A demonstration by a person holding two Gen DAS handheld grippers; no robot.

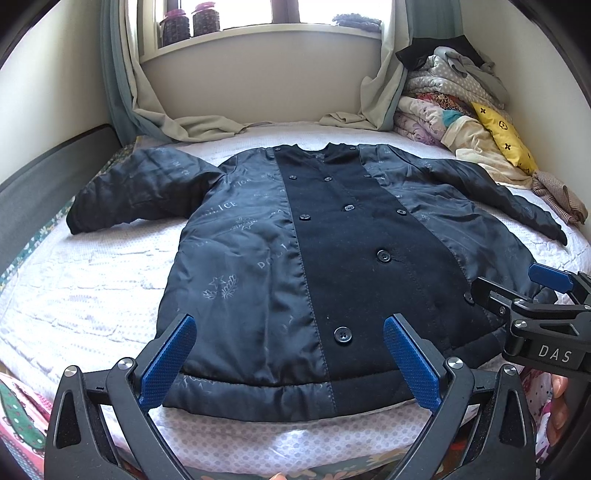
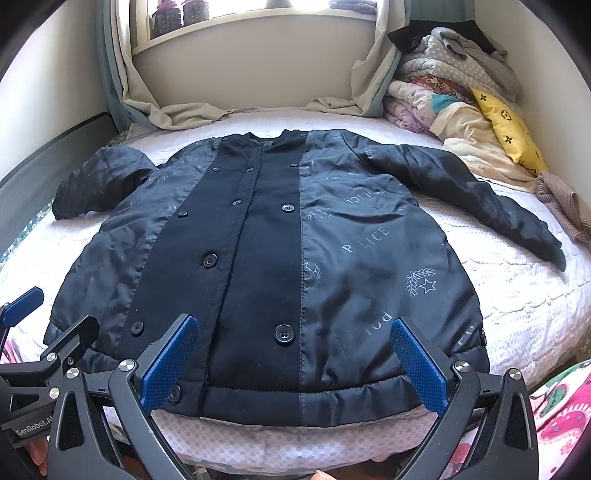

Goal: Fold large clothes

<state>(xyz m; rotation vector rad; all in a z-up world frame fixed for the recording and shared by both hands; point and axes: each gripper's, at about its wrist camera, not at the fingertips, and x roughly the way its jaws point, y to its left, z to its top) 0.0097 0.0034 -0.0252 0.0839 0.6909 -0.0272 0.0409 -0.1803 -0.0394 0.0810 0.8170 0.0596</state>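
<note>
Jacket [image 1: 325,258] lies flat on the bed [image 1: 92,288], front side up, with both sleeves spread out to the sides; it is dark blue and shiny, with a black strip down the middle and two rows of black buttons [image 1: 383,255]; its bottom hem is at the near edge of the bed, and its collar points to the window [image 1: 258,14].

Left gripper [image 1: 290,363] hangs over the near hem; its two blue pads are far apart and hold nothing; the hem shows between them. Right gripper [image 2: 295,363] is just beside it, also over the hem, with its blue pads wide apart and nothing in them; in the left wrist view it pokes in from the right side [image 1: 532,295].

Pile of blankets [image 1: 443,96] sits in the far right corner of the bed, with a yellow pillow [image 1: 506,136] leaning on it; curtains [image 1: 384,92] hang at both sides of the window and drop onto the bed; two jars [image 1: 192,22] stand on the window sill.
</note>
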